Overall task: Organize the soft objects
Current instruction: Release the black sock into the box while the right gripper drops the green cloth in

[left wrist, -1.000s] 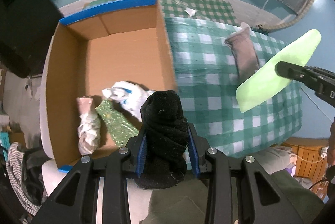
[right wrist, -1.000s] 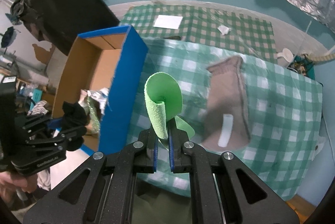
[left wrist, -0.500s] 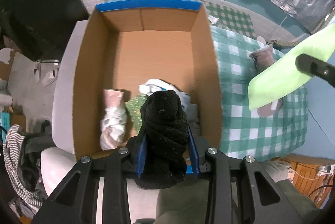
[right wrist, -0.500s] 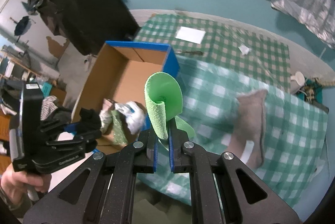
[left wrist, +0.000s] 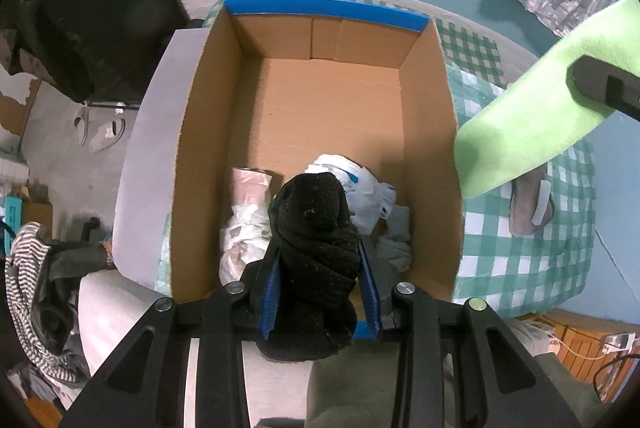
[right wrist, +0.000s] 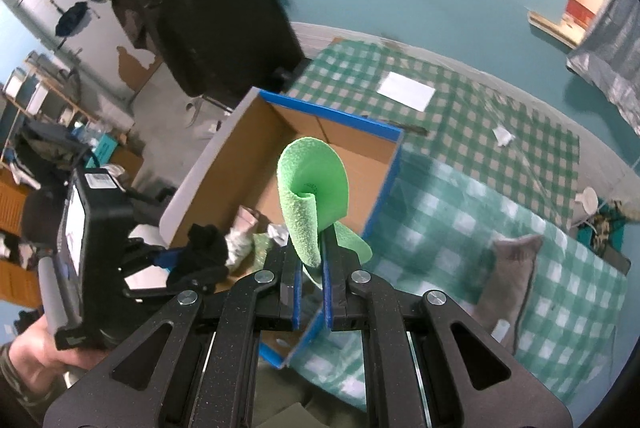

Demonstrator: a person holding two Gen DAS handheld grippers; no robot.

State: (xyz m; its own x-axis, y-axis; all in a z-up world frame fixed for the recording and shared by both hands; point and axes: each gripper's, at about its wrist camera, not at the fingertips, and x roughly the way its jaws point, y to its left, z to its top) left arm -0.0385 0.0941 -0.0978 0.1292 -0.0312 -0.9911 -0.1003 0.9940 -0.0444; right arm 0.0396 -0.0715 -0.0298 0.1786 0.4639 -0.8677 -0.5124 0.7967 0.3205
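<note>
Left fingers (left wrist: 320,292) clamped on black sock (left wrist: 316,248), held above box (left wrist: 448,156) with other soft bits inside. Right fingers (right wrist: 310,268) pinched tight on green cloth (right wrist: 312,188), beside the box, over checked worktop (right wrist: 460,228).

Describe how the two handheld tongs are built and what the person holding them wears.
Both tongs, left and right, have black plastic frames with triangular cut-outs, silver screws and blue pads. The left unit's black body carries a white barcode label. An olive-green sleeve shows at the wrist.
</note>
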